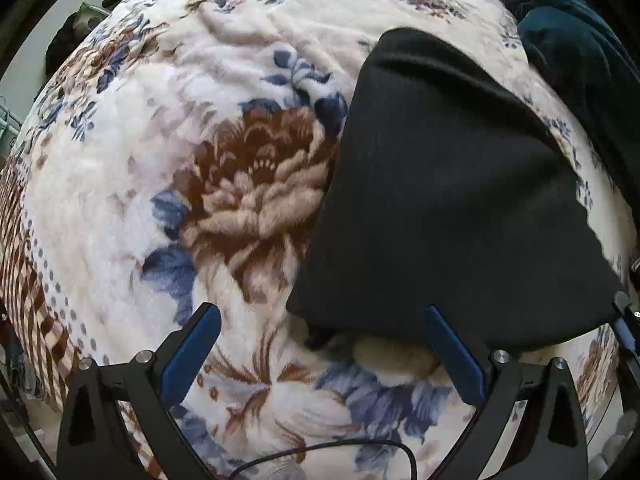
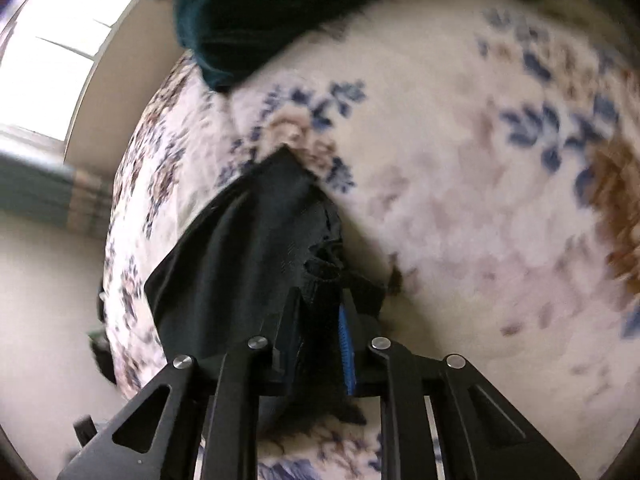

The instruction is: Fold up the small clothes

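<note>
A small black garment (image 1: 448, 184) lies spread over the floral blanket (image 1: 160, 200), its near edge lifted off the blanket at the right. My left gripper (image 1: 320, 320) is open and empty, its blue-padded fingers just short of the garment's near edge. In the right wrist view my right gripper (image 2: 320, 300) is shut on a bunched corner of the black garment (image 2: 248, 248) and holds it above the blanket (image 2: 460, 200). The right gripper's tip also shows at the right edge of the left wrist view (image 1: 626, 320).
A dark teal cloth pile (image 1: 576, 52) lies at the blanket's far right; it also shows in the right wrist view (image 2: 256, 12). The bed edge, beige floor (image 2: 44, 300) and a bright window (image 2: 52, 52) are at the left. A black cable (image 1: 340, 452) runs under the left gripper.
</note>
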Action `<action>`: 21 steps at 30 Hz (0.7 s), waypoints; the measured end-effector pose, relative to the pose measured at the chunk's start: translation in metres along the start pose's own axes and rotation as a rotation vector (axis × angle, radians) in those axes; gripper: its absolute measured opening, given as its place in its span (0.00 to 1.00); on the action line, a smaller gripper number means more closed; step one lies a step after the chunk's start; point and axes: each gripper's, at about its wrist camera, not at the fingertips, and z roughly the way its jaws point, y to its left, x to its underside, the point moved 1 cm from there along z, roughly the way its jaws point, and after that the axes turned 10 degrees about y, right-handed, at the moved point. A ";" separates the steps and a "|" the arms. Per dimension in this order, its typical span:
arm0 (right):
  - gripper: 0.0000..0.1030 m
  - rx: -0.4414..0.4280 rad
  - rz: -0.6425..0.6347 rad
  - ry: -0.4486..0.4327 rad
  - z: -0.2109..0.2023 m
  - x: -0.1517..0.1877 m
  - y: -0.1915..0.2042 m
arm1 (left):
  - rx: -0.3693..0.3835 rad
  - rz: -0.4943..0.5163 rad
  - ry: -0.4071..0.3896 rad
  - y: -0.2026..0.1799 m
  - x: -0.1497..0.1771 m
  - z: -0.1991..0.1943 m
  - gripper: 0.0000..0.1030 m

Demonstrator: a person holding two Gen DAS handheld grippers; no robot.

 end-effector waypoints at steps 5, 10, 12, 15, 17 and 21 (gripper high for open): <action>0.16 0.056 0.079 0.057 -0.005 0.004 -0.023 | 0.029 -0.010 0.044 0.005 0.004 0.010 1.00; 0.21 -0.006 0.316 0.207 0.010 0.004 -0.086 | 0.020 -0.018 0.049 0.011 0.005 0.011 1.00; 0.41 -0.116 0.339 0.188 0.003 0.004 -0.088 | 0.020 -0.022 0.048 0.012 0.005 0.011 1.00; 0.52 -0.242 0.310 0.186 0.005 0.001 -0.072 | 0.016 -0.025 0.049 0.013 0.006 0.012 1.00; 0.56 -0.164 0.260 0.216 0.019 -0.005 -0.057 | 0.014 -0.023 0.050 0.014 0.006 0.012 1.00; 0.21 -0.046 0.296 0.238 0.051 -0.009 -0.052 | 0.013 -0.011 0.034 0.007 0.008 0.008 1.00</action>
